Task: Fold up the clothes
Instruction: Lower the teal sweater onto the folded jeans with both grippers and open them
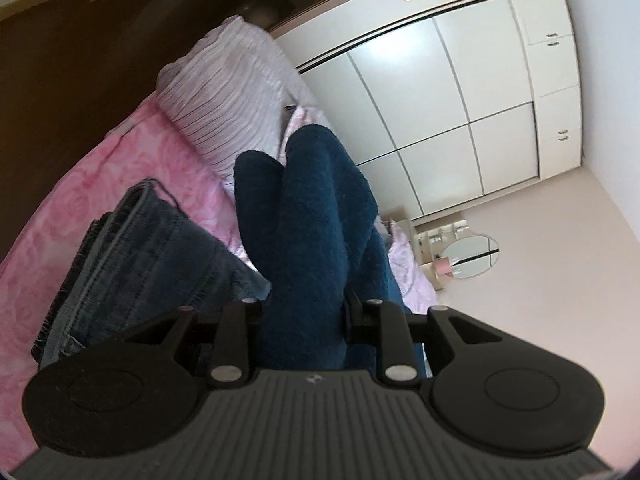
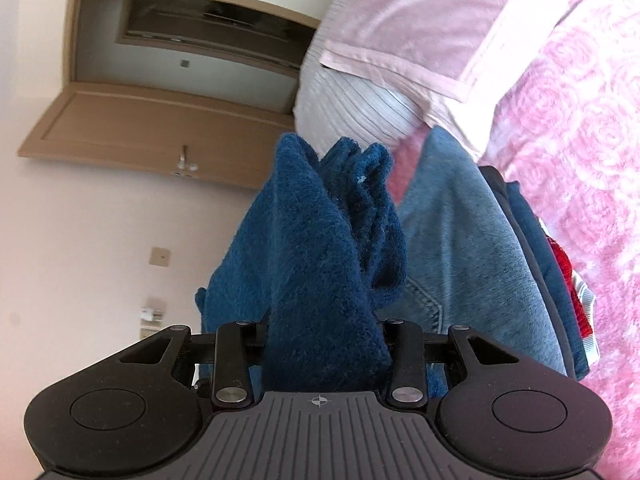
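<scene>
- While both views were tilted, each gripper held part of one dark blue fleecy garment (image 1: 316, 216), which hung lifted above the bed (image 1: 132, 152)
- The left gripper (image 1: 304, 320) had its jaws pressed onto a thick bunch of that garment, the cloth filling the gap between them and rising away in two rounded folds
- The right gripper (image 2: 324, 340) likewise pinched the dark blue fleecy garment (image 2: 316, 248), a gathered bundle standing up between its jaws, with several crumpled layers just to the right
- A folded pair of dark jeans (image 1: 148, 256) lay on the pink rose-patterned bed cover, left of the held cloth in the left wrist view
- In the right wrist view a lighter blue pair of jeans (image 2: 464, 248) lay on the cover just right of the garment, and beside it a stack of folded things (image 2: 560, 280) showed navy, red and white edges; what they were could not be told
- A striped pillow (image 1: 224, 96) sat at the far end of the bed, with a pale pink cloth (image 2: 404, 28) draped over it in the right wrist view
- A white wardrobe (image 1: 440, 100) stood beyond the bed, and a round mirror (image 1: 472, 258) farther right
- A wooden door (image 2: 140, 128) stood open on the left in the right wrist view
</scene>
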